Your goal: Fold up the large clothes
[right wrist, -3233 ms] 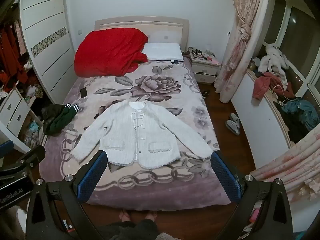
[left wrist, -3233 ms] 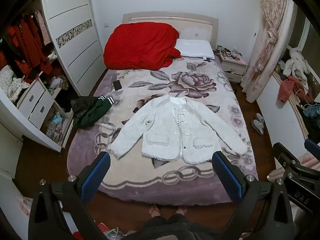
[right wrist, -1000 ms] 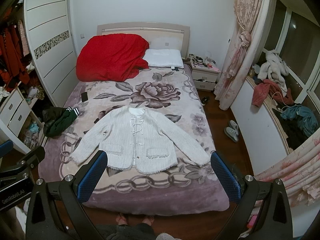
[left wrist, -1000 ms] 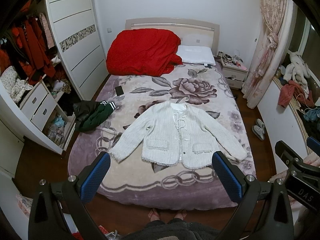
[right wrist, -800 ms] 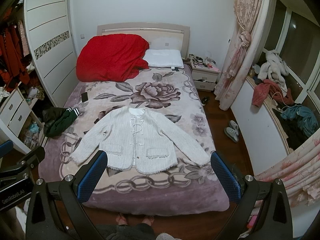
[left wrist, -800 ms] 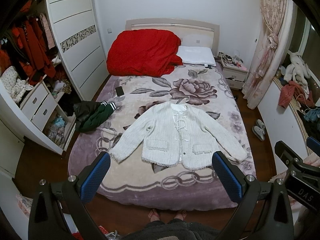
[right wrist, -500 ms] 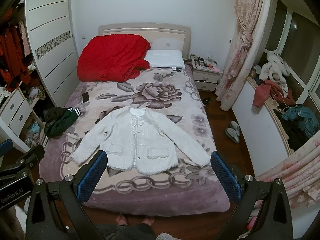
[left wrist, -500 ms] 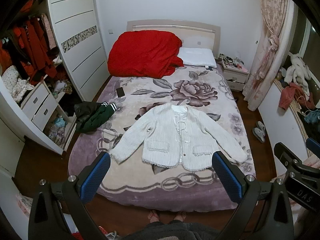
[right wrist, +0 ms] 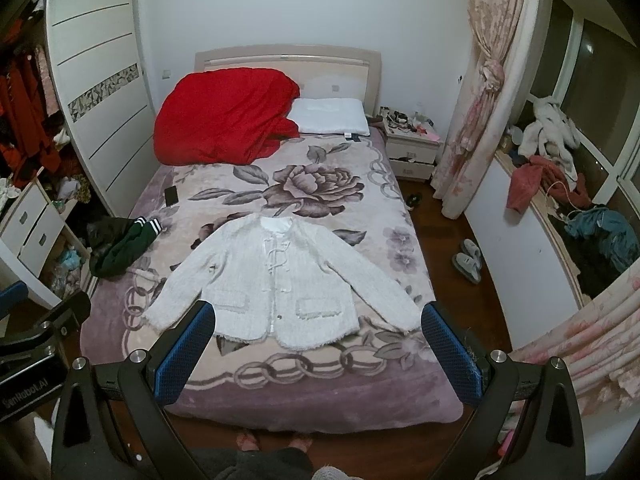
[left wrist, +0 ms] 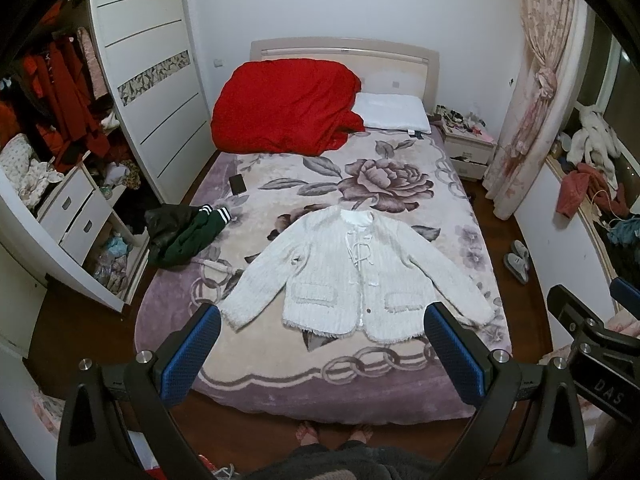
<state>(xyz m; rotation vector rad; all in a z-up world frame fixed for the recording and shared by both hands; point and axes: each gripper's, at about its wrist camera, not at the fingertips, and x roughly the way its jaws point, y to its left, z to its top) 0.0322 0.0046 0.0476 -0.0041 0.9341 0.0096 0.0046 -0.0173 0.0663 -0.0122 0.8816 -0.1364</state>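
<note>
Jacket: white jacket point(left wrist: 356, 276) lies face up and flat on the bed point(left wrist: 280, 376), beyond both pairs of fingers and framed between them; spread this way, every edge can be reached for a first fold
Sleeves: both angled outward and down from the shoulders; each cuff ends just beyond a blue fingertip in the two views
Hem: fringed lower edge is the part nearest the fingers, with a strip of bare blanket between it and the foot of the bed
Left gripper point(left wrist: 320, 344): fingers spread wide, holding nothing, held high above the foot of the bed, well apart from the jacket
Right gripper point(right wrist: 318, 340): likewise spread wide and empty, at much the same height; judged to be a starting pose before any fold
Open room: bare blanket beyond the collar and to both sides of the sleeves gives space to fold inward
Obstacles: dark green garment point(left wrist: 182, 236) beyond the left fingertip at the bed's edge, near the sleeve but apart from it; phone point(left wrist: 238, 184) and red quilt point(left wrist: 288, 106) far beyond the fingers, by the headboard
</note>
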